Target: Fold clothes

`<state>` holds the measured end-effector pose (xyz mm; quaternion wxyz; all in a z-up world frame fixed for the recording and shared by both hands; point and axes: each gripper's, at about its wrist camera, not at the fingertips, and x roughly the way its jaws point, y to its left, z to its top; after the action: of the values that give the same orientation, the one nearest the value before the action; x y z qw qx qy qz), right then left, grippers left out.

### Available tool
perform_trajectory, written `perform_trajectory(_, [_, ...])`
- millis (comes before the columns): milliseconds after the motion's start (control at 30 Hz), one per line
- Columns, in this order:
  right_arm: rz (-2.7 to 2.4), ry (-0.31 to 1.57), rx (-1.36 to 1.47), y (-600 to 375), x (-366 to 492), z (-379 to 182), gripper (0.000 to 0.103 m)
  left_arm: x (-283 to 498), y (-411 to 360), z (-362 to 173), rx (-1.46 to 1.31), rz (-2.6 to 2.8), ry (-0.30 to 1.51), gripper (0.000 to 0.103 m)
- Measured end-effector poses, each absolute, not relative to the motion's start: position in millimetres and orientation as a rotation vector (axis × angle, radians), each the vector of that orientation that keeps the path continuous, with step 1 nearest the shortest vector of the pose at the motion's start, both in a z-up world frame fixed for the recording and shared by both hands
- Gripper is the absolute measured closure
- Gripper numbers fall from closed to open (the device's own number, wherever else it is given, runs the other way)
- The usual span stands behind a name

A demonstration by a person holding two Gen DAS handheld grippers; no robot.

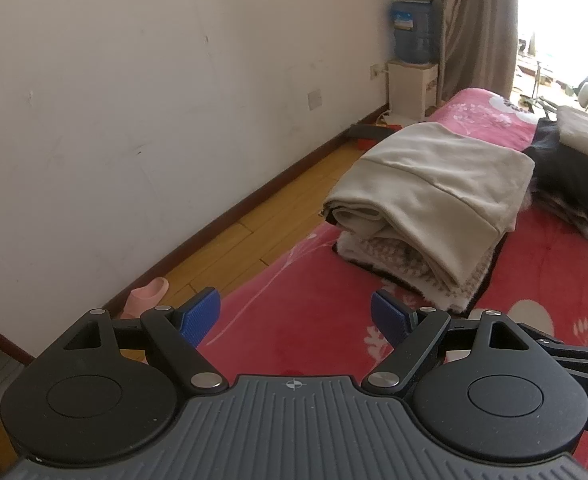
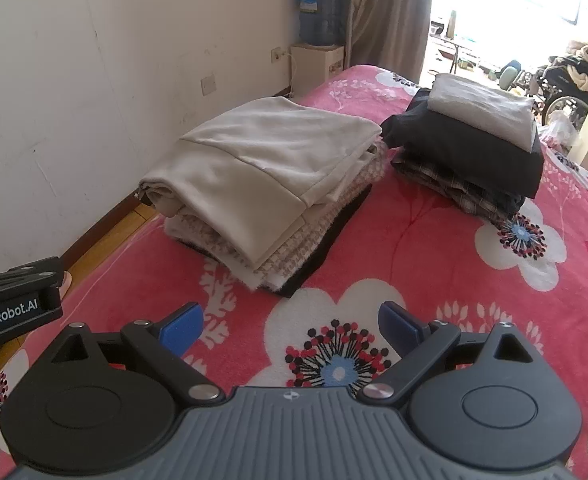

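1. Left wrist view: left gripper [image 1: 295, 317] hangs above the near edge of the bed [image 1: 314, 344], its blue pads [image 1: 200, 314] spread wide with nothing between them.
2. Ahead, at the bed's left edge, a folded beige garment [image 1: 438, 192] tops a stack of folded clothes [image 1: 406, 256], well apart from the fingers.
3. A pink slipper [image 1: 146, 296] lies on the wooden floor [image 1: 254, 216] by the wall.
4. Right wrist view: right gripper [image 2: 290, 326] hovers over the flowered cover, jaws spread, empty.
5. The beige-topped stack [image 2: 278, 200] sits near the left edge; a second pile [image 2: 470, 152], dark cloth under a pale folded piece, lies just to its right, towards the far edge.
6. A water dispenser [image 2: 318, 40] stands by the wall beyond the far left corner.
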<state>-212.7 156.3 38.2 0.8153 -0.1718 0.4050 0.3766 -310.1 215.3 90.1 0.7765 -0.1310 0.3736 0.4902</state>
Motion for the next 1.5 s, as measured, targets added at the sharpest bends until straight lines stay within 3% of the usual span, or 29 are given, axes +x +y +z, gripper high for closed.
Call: perform_trajectory(1500, [0.811, 0.850, -0.376, 161.0, -225.5, 40.8, 0.005, -320.8, 217.6, 90.7, -0.283, 1.065, 0.811, 0.020])
